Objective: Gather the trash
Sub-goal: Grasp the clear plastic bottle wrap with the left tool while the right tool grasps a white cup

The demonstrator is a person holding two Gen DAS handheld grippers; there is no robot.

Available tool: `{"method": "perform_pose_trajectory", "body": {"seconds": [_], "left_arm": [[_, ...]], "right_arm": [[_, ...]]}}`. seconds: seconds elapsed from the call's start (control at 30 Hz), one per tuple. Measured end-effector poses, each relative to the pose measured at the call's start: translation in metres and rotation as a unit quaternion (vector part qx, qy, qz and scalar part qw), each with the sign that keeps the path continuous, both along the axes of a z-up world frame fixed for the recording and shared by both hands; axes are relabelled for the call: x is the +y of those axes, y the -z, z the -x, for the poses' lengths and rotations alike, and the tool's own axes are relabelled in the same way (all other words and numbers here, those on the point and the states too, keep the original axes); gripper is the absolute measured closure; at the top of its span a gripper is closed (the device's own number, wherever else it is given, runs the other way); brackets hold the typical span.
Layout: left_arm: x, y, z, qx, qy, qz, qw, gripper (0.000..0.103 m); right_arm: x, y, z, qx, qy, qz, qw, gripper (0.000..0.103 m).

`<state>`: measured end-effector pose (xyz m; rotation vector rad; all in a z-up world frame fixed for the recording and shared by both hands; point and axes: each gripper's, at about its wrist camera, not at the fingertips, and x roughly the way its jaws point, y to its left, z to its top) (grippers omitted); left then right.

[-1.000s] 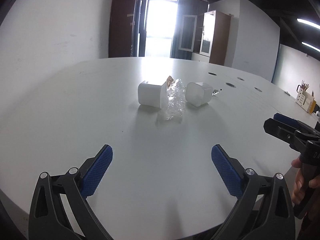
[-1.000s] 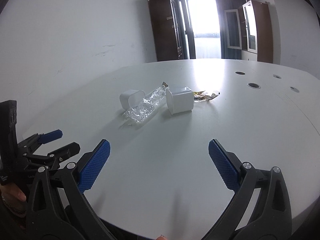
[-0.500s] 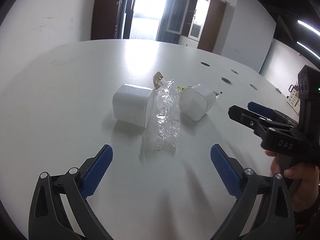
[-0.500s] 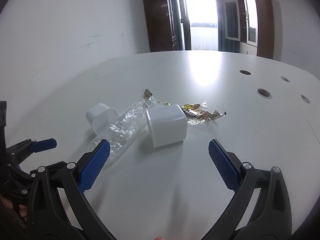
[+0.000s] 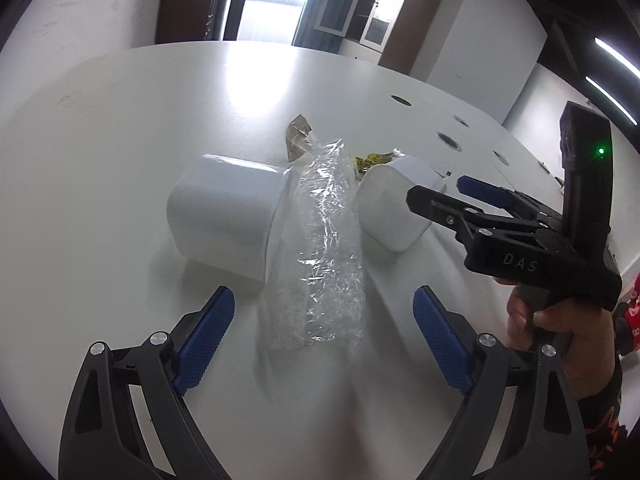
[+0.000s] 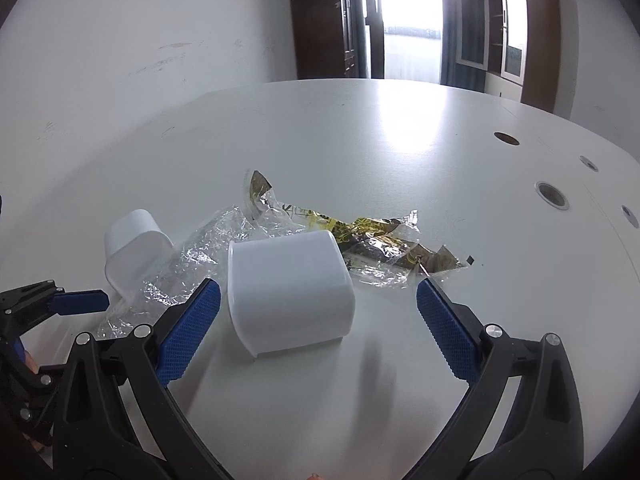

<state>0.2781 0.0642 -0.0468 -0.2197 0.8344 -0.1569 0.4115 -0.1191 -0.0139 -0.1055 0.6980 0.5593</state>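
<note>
On the white table (image 5: 120, 128) a crumpled clear plastic wrap (image 5: 328, 248) lies between two white tubs tipped on their sides. My left gripper (image 5: 322, 322) is closing, its blue pads on either side of the wrap's near end without touching it. The larger tub (image 5: 224, 216) lies just ahead of its left pad. My right gripper (image 6: 318, 320) is open around the smaller tub (image 6: 288, 288), pads apart from it. It also shows in the left wrist view as the right gripper (image 5: 444, 194) next to that smaller tub (image 5: 394, 204). A gold and brown wrapper (image 6: 372, 244) lies behind the tub.
A hand (image 5: 560, 320) holds the right gripper's handle at the right edge. Round holes (image 6: 552, 196) dot the table's right side. Bare tabletop stretches behind the trash towards a wall (image 6: 160, 20), a bright doorway and wooden cabinets (image 5: 404, 20).
Both grippers have moved forward to the trash. The wrap's end now lies between the left pads, which stand slightly closer together. The smaller tub now sits between the right pads.
</note>
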Motion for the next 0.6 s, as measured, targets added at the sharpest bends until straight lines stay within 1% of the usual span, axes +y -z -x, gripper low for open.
{"method": "perform_pose_trajectory", "body": {"seconds": [0.07, 0.1, 0.13, 0.17, 0.2, 0.23, 0.27, 0.3, 0.37, 0.4, 0.43, 0.47, 0.57, 0.6], "left_arm": [[-0.002, 0.004, -0.004, 0.011, -0.008, -0.017, 0.9998, 0.015], [-0.003, 0.006, -0.006, 0.014, -0.010, -0.021, 0.9996, 0.015], [-0.003, 0.006, -0.007, 0.014, -0.010, -0.023, 0.9996, 0.016], [-0.004, 0.006, -0.009, 0.015, -0.010, -0.026, 0.9995, 0.020], [-0.004, 0.008, -0.010, 0.019, -0.012, -0.028, 0.9994, 0.023], [-0.004, 0.010, -0.011, 0.024, -0.015, -0.032, 0.9991, 0.032], [-0.004, 0.012, -0.012, 0.029, -0.018, -0.038, 0.9987, 0.039], [-0.005, 0.014, -0.014, 0.032, -0.019, -0.044, 0.9983, 0.042], [-0.006, 0.014, -0.013, 0.028, -0.022, -0.057, 0.9977, 0.046], [-0.005, 0.013, -0.013, 0.023, -0.022, -0.056, 0.9979, 0.051], [-0.005, 0.011, -0.012, 0.019, -0.021, -0.053, 0.9982, 0.060], [-0.005, 0.010, -0.010, 0.015, -0.021, -0.050, 0.9984, 0.064], [-0.003, 0.007, -0.007, 0.003, -0.024, -0.048, 0.9985, 0.074], [-0.002, 0.005, -0.006, -0.001, -0.025, -0.044, 0.9988, 0.075]], "right_arm": [[0.004, 0.002, -0.003, 0.005, -0.006, 0.006, 1.000, 0.011], [0.006, 0.003, -0.005, 0.008, -0.008, 0.012, 1.000, 0.013], [0.007, 0.005, -0.007, 0.014, -0.009, 0.015, 1.000, 0.017], [0.007, 0.007, -0.008, 0.023, -0.012, 0.012, 1.000, 0.020], [0.006, 0.008, -0.010, 0.033, -0.015, 0.004, 0.999, 0.025], [0.005, 0.010, -0.012, 0.042, -0.016, -0.001, 0.999, 0.038], [0.005, 0.012, -0.013, 0.051, -0.017, -0.004, 0.999, 0.045], [0.004, 0.013, -0.014, 0.054, -0.014, -0.003, 0.998, 0.048], [0.004, 0.013, -0.012, 0.051, -0.016, -0.004, 0.999, 0.048], [0.003, 0.012, -0.011, 0.050, -0.017, -0.006, 0.999, 0.049], [0.003, 0.012, -0.009, 0.051, -0.017, -0.009, 0.999, 0.050], [0.002, 0.011, -0.008, 0.050, -0.017, -0.012, 0.999, 0.050], [-0.003, 0.009, -0.004, 0.048, -0.017, -0.025, 0.998, 0.053], [-0.005, 0.008, -0.002, 0.046, -0.015, -0.029, 0.998, 0.054]]}}
